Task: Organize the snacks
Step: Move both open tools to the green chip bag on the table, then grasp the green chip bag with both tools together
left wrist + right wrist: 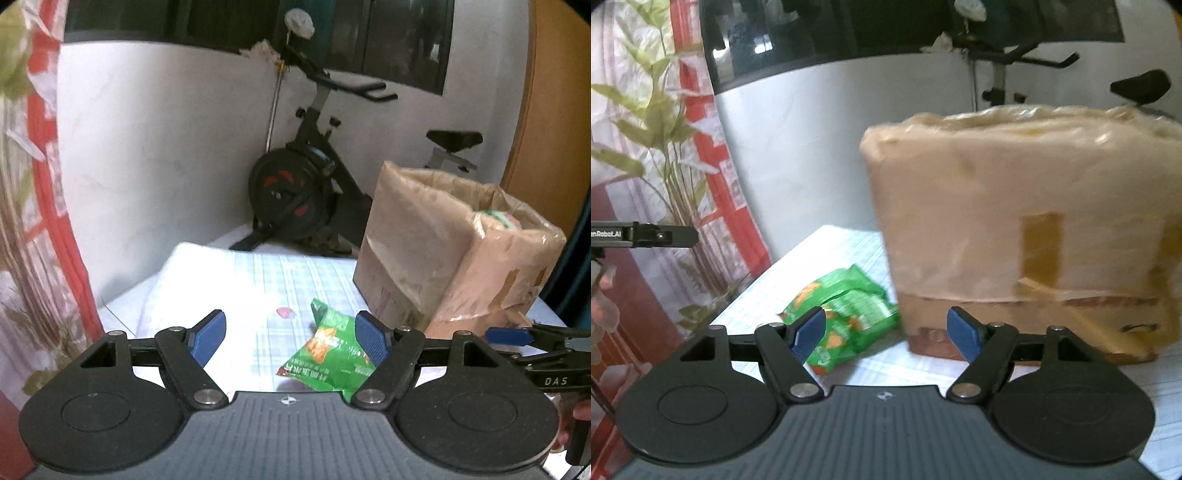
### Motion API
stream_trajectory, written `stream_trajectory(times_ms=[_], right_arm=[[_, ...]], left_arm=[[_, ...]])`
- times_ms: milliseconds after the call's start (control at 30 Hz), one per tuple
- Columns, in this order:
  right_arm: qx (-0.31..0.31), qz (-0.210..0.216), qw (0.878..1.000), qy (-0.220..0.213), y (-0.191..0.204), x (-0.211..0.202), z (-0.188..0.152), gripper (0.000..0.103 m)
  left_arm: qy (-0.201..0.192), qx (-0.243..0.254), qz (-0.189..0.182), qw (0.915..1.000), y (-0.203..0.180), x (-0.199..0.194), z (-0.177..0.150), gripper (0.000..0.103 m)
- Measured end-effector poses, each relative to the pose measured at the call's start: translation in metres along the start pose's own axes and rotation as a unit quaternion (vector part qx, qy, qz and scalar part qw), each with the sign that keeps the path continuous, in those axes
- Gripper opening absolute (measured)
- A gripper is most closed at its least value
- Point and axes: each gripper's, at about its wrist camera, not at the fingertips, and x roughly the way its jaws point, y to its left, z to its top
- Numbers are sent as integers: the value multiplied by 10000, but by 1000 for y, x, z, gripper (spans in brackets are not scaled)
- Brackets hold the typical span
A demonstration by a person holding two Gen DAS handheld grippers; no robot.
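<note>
A green snack packet (325, 354) lies on the checked tablecloth (258, 280), close to the right finger of my open, empty left gripper (291, 338). It also shows in the right wrist view (846, 310), low and left, by the left finger of my open, empty right gripper (886, 332). A cardboard box lined with a tan plastic bag (454, 243) stands at the right; something green and white lies inside it. In the right wrist view the box (1027, 229) stands close ahead. The right gripper's blue fingertip (506, 336) shows at the right edge of the left wrist view.
An exercise bike (306, 184) stands behind the table against a white wall. A red and white flowered curtain (40, 221) hangs at the left. Part of the left gripper (642, 236) shows at the left edge of the right wrist view.
</note>
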Motion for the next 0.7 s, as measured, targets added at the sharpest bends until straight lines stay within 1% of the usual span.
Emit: stream_trajectory(times_ms=[100,200,333,433,567,700], right_arm=[[-39,4,9998,216,3,21,-4,75],[-396,-21,9980,493,9,43,-9,75],[-538,58,9962,688,15,65,-15,75],[-644,182,9948,773,22,77,-17,75],[-526,373,9946,817,23,89,-16,74],[-541,555,9925,949,23,98,-15,74]], left_arm=[[283,-6,-260,9993,5,30,-6,79],[394,-161,-386,9983,9,58,-13,79],[635,-395,-741,9944,13,94,-17,79],[761,-374,-834,9929,13,116,-20,79],[863,-476,-1080,9892,13,134,-26,78],[1017,-555,-1457,9825,10,142,-37,77]])
